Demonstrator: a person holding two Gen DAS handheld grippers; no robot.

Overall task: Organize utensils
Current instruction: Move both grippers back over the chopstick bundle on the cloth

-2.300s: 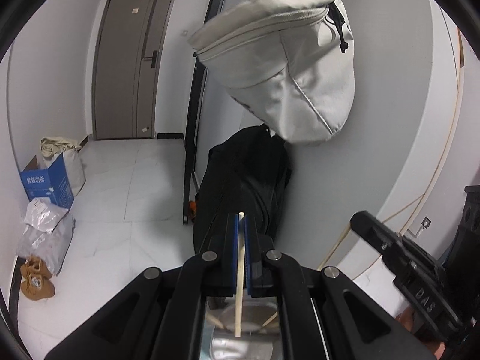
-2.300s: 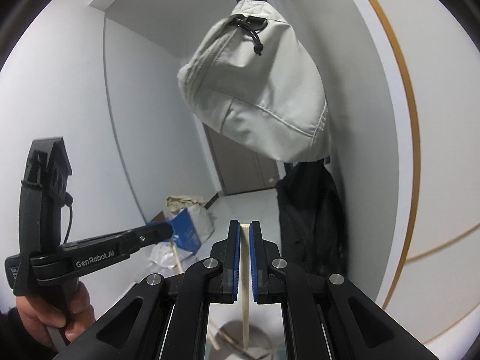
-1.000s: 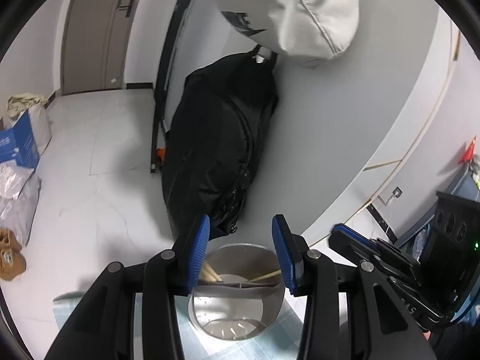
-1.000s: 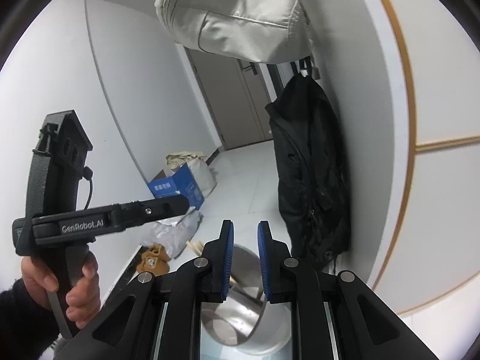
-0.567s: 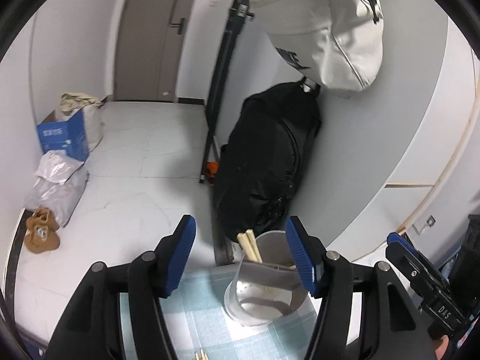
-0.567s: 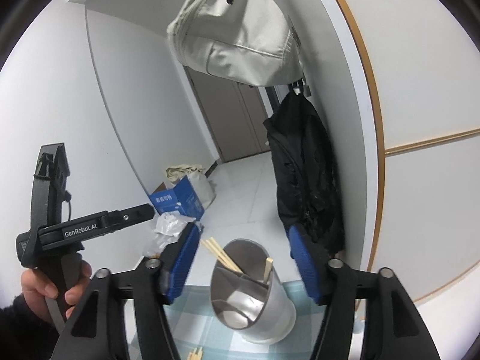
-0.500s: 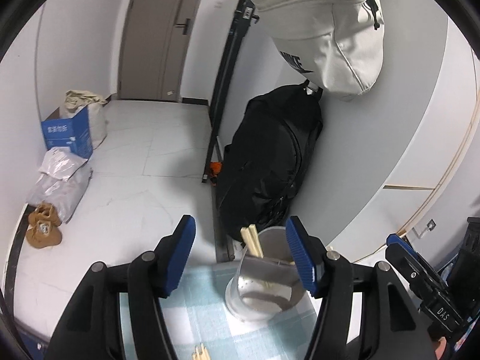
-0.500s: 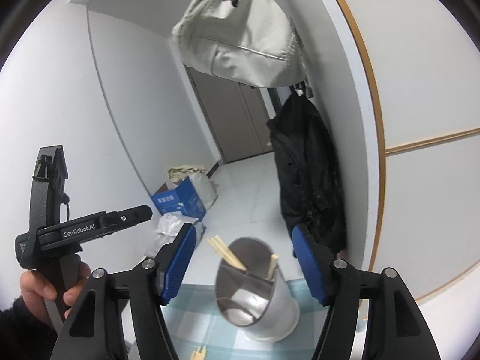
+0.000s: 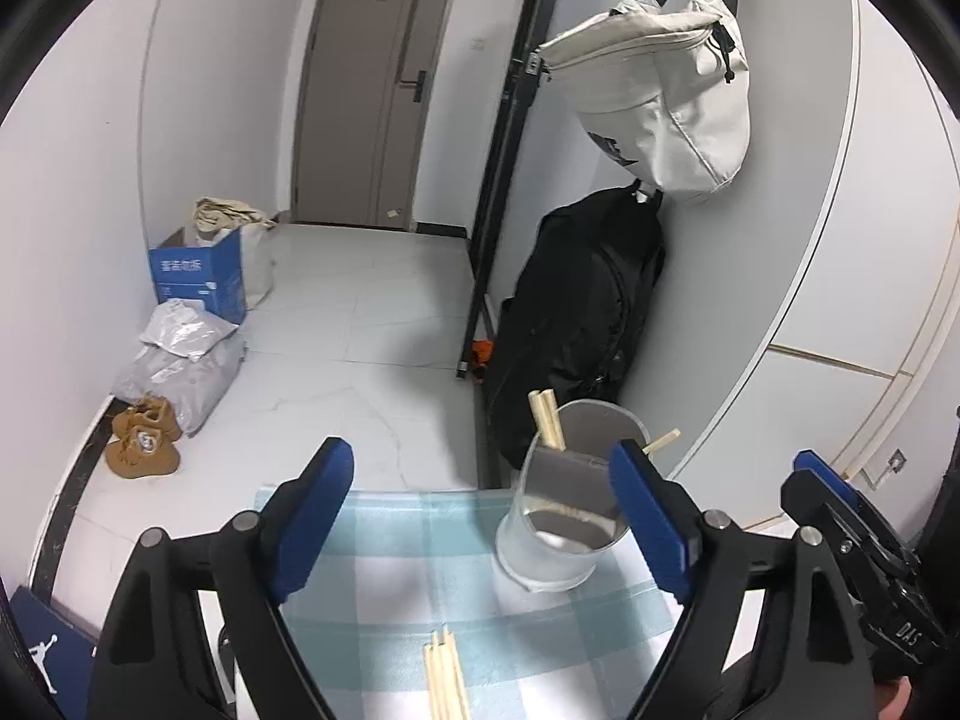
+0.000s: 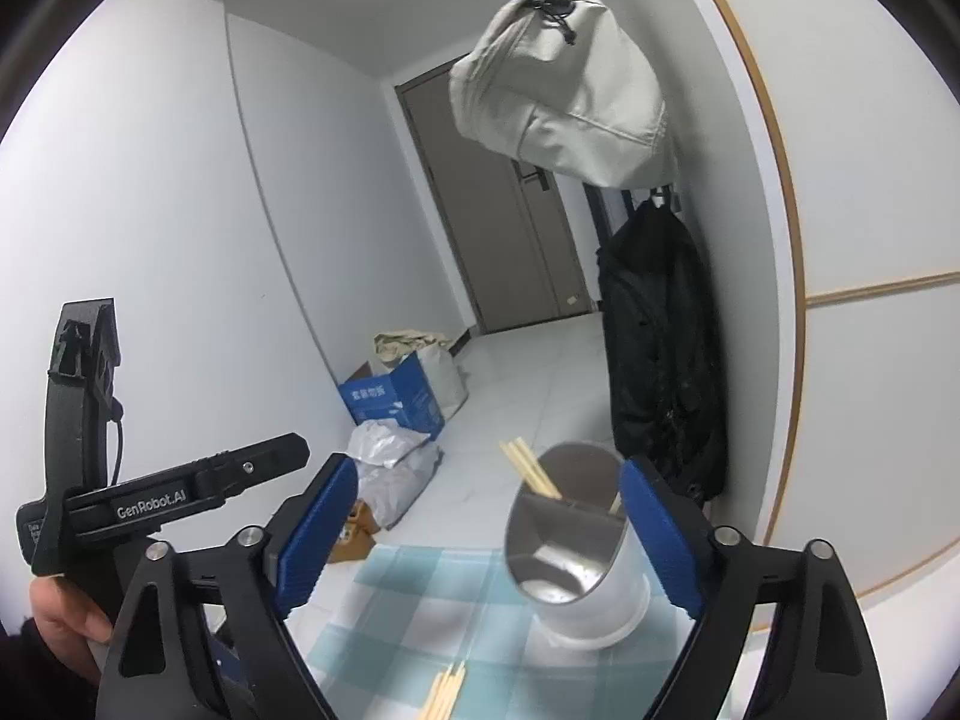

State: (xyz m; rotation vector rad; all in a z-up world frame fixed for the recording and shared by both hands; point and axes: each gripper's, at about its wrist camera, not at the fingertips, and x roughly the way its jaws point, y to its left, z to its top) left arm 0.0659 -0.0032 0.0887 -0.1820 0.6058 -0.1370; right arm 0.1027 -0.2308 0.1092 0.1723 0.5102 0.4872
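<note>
A metal utensil holder (image 9: 561,531) (image 10: 576,546) stands on a blue-checked cloth (image 9: 384,546) (image 10: 420,606). Wooden chopsticks (image 9: 545,420) (image 10: 531,468) stick up from its divided compartments, a pair at the left and one (image 9: 660,441) at the right. More loose chopsticks (image 9: 445,681) (image 10: 447,693) lie on the cloth nearer to me. My left gripper (image 9: 480,522) is open and empty, above the cloth beside the holder. My right gripper (image 10: 486,540) is open and empty, just in front of the holder.
The table edge drops to a white tiled floor (image 9: 360,324). A black coat (image 9: 576,324) and a pale bag (image 9: 666,102) hang on the right wall. A blue box (image 9: 198,282), grey bags and brown shoes (image 9: 141,438) lie on the floor at left.
Both grippers let their chopsticks go into the holder, opened wide and drew back and up. The holder and the loose chopsticks on the cloth have come into view.
</note>
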